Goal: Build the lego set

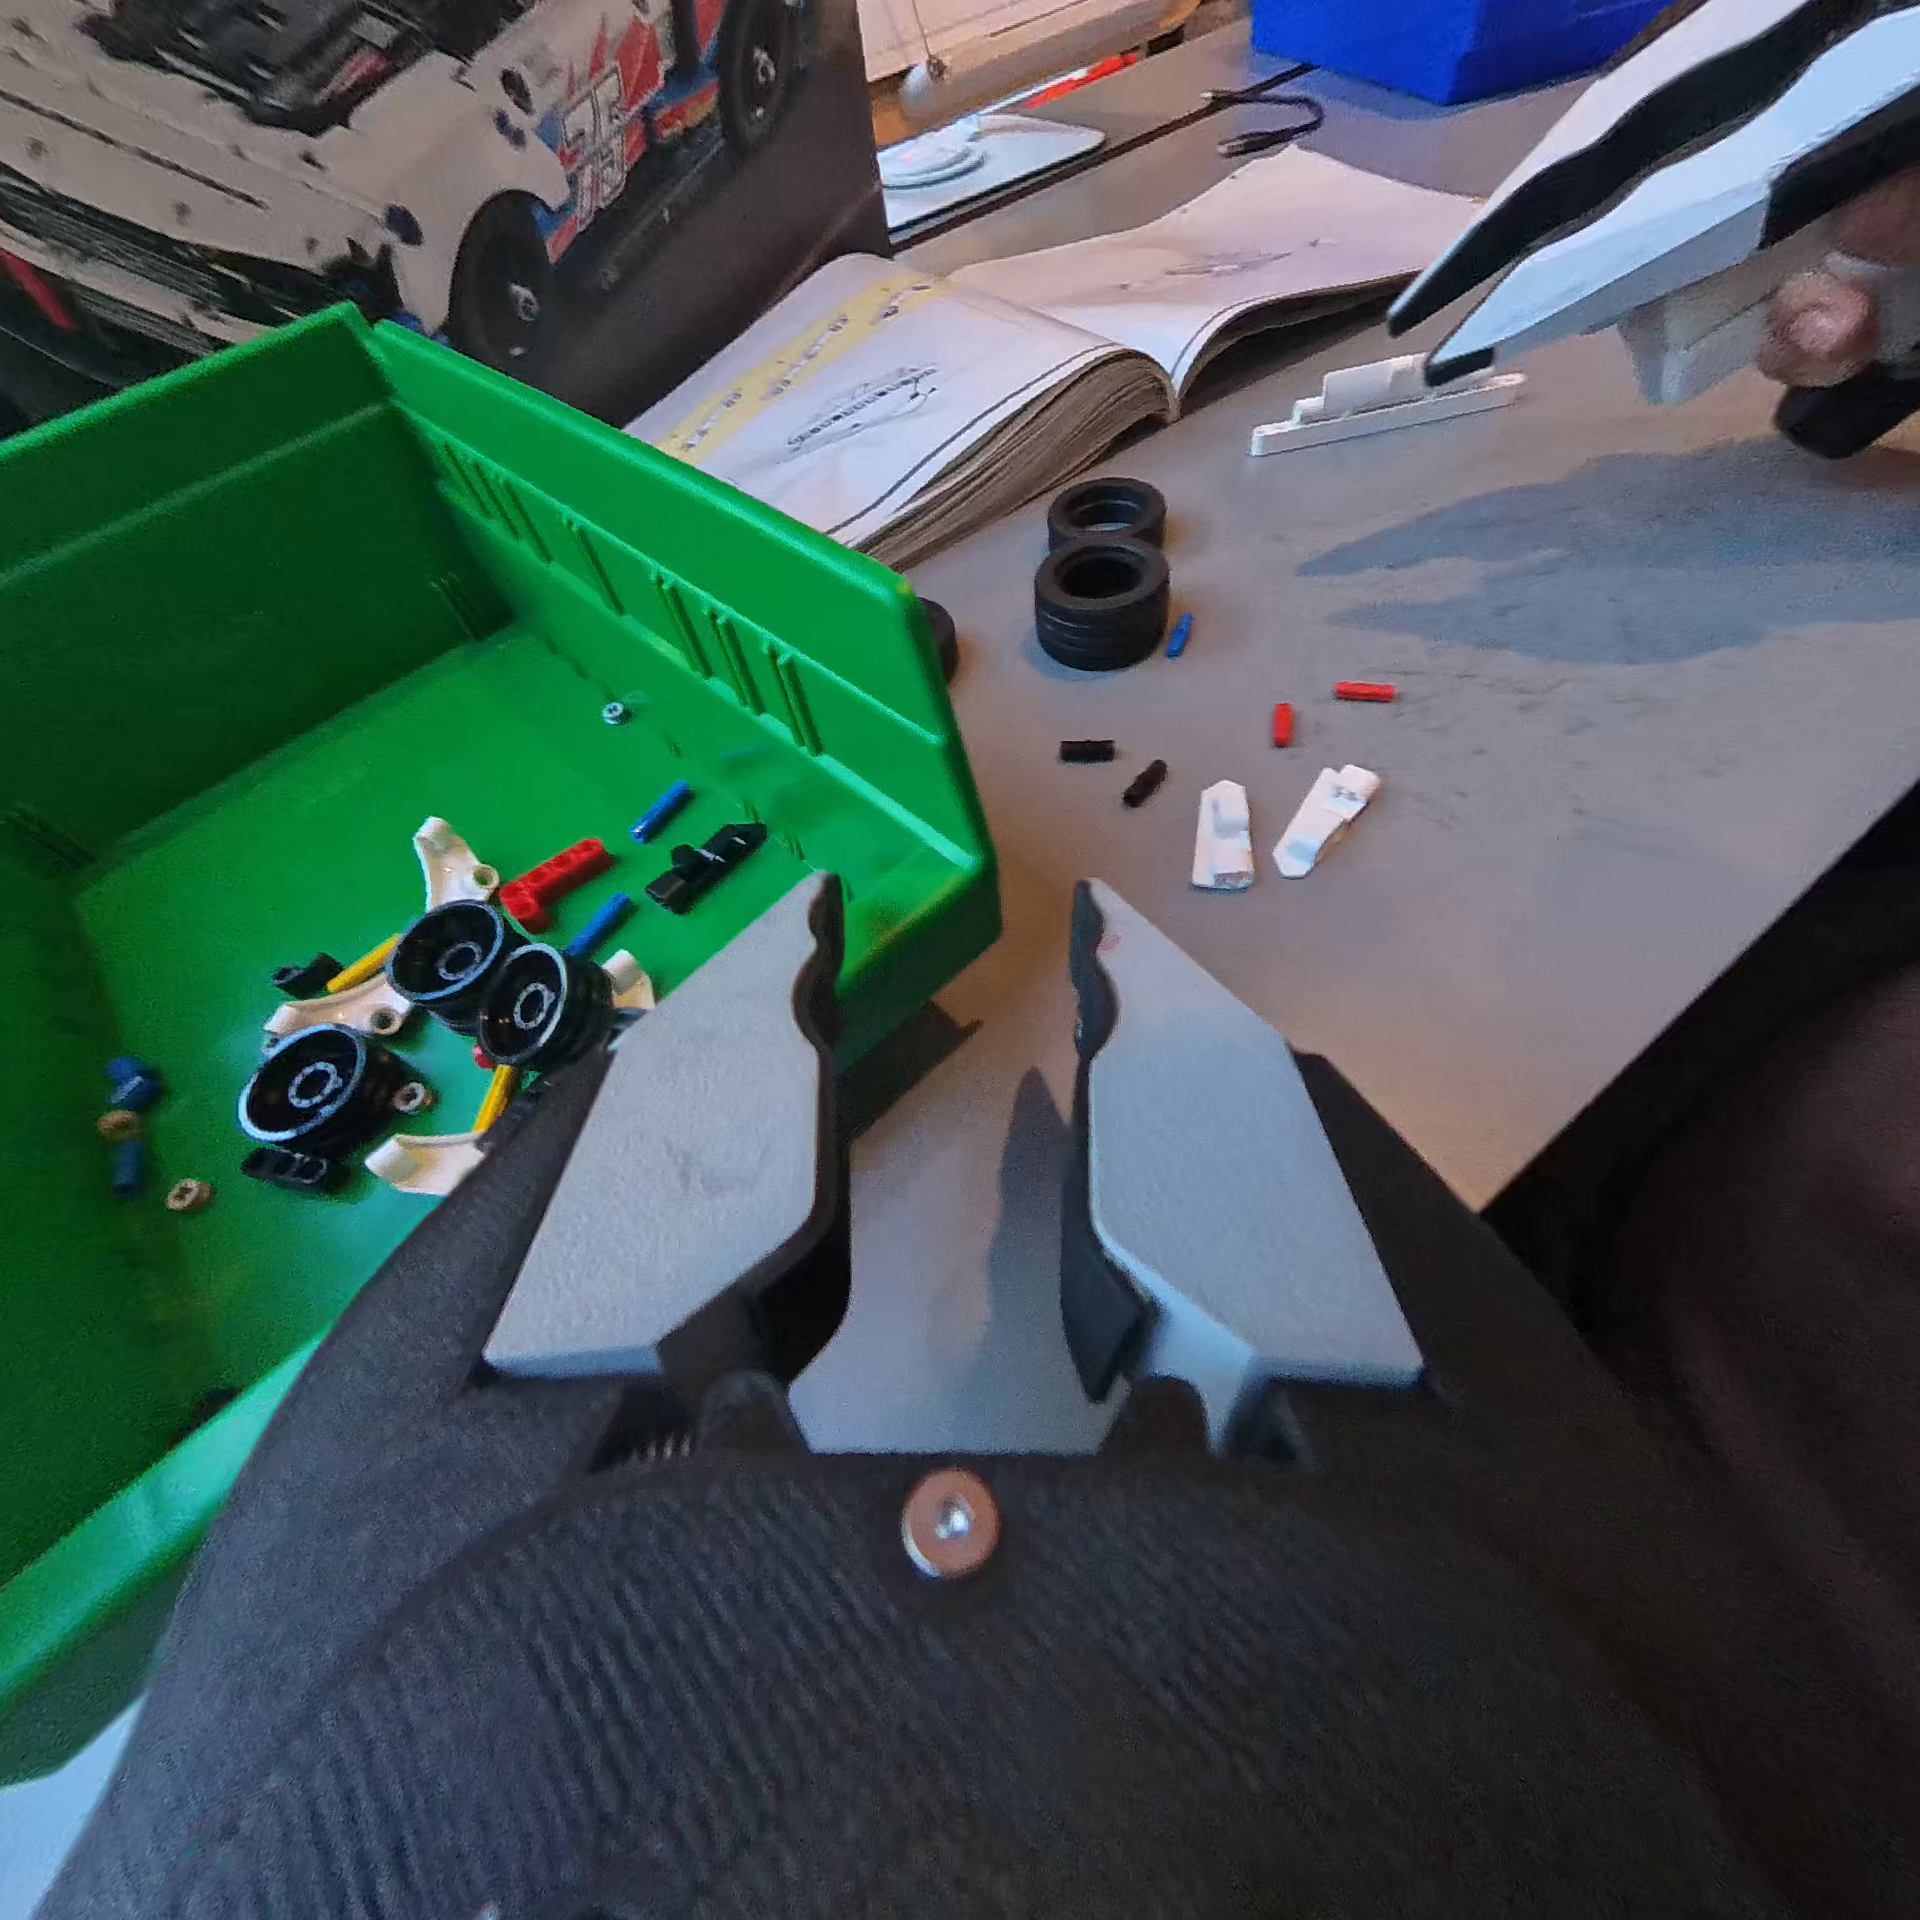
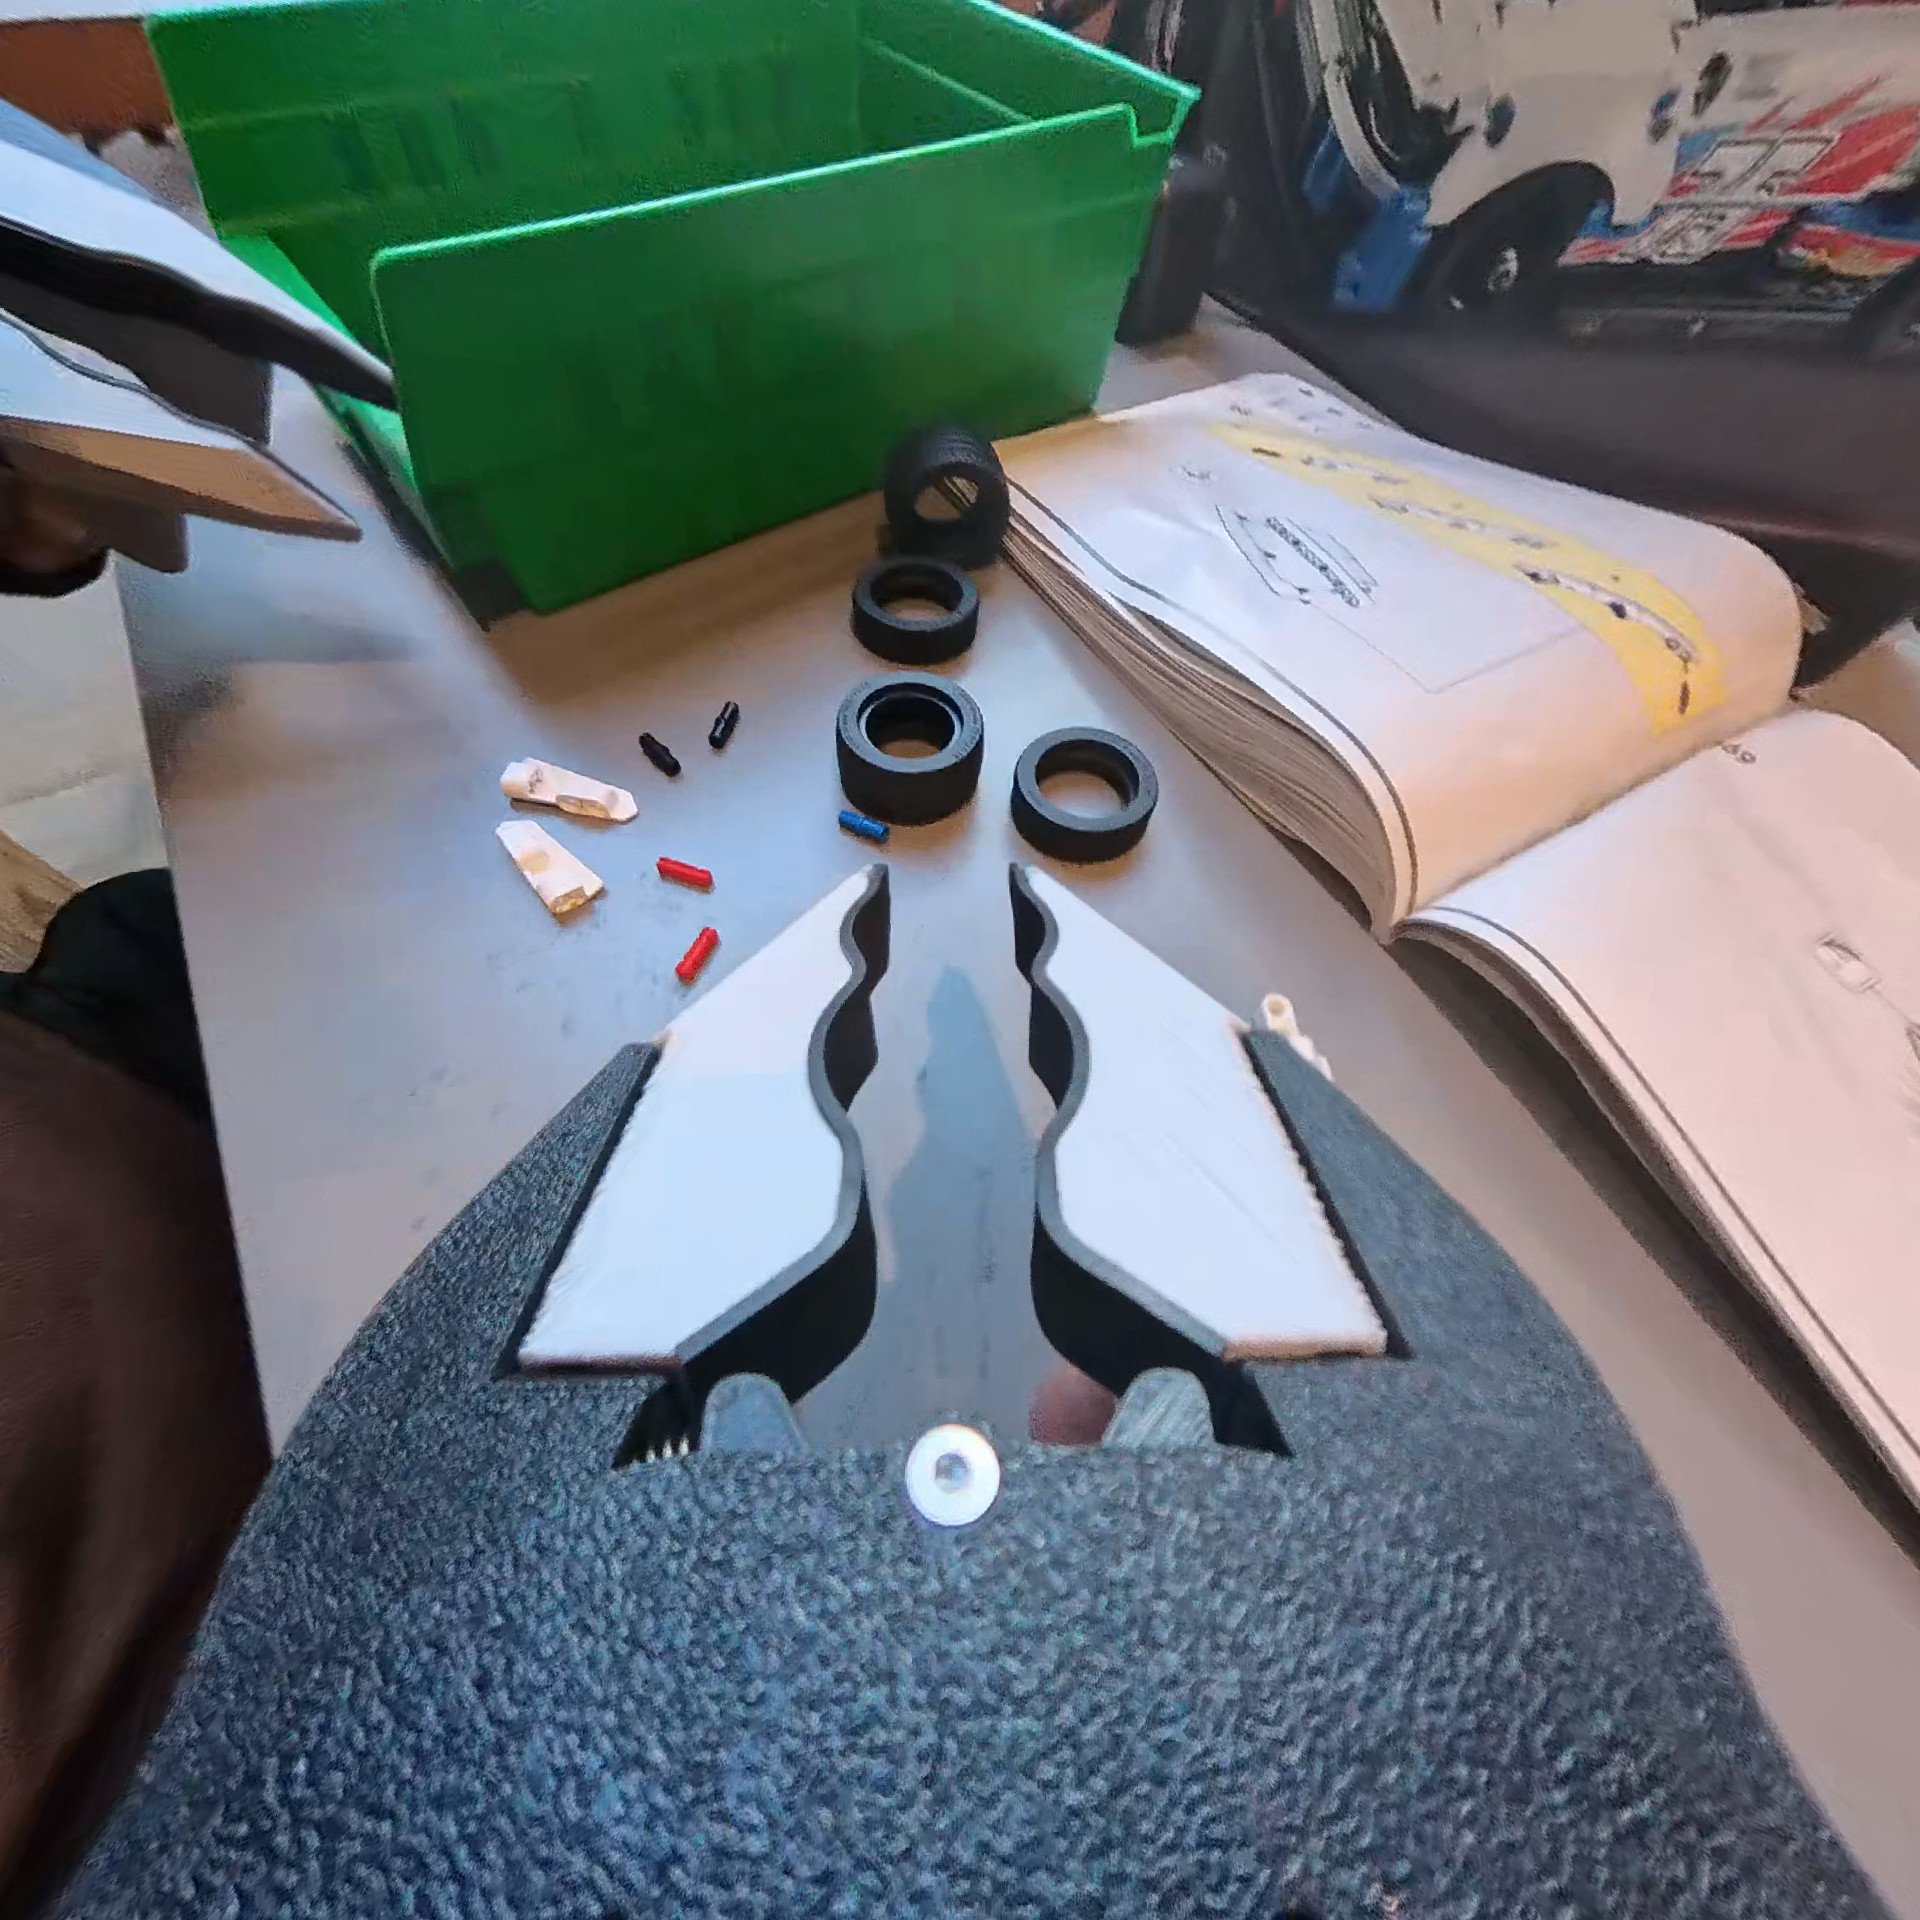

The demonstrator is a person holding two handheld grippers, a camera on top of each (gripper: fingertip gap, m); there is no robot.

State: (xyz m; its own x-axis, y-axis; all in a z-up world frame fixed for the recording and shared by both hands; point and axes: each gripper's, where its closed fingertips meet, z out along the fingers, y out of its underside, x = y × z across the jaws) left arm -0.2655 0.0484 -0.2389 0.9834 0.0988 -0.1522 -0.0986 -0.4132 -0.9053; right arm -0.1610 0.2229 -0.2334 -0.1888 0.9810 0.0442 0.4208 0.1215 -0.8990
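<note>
Early going here: almost everything lies loose. The left claw (image 1: 951,904) hangs with its fingers apart and nothing between them, poised over the near corner of the green bin (image 1: 914,665). Off to its left, down in the bin, sit three glossy black wheel hubs (image 1: 457,951) tangled with curved white arch pieces, a red angled beam (image 1: 551,878) and thin blue and yellow axles, none of it joined that I can see.

The right claw (image 2: 948,883) is parted too, empty, low over the grey worktop (image 2: 364,1039). Just ahead of its tips, matte ribbed rubber tyres (image 2: 909,753) lie unmounted, one more tipped on its side against the bin. Ahead and left of it are small red pins (image 2: 684,871), a blue pin (image 2: 862,825), two black pins and two angular white panels (image 2: 566,792).

One small thing does look started: a slim white bar assembly (image 1: 1382,405) lies under the right claw's tips in the left view. To the right claw's right the thick instruction booklet (image 2: 1403,623) lies open. I'd judge that tyres onto hubs, and nearly all else, remains.
</note>
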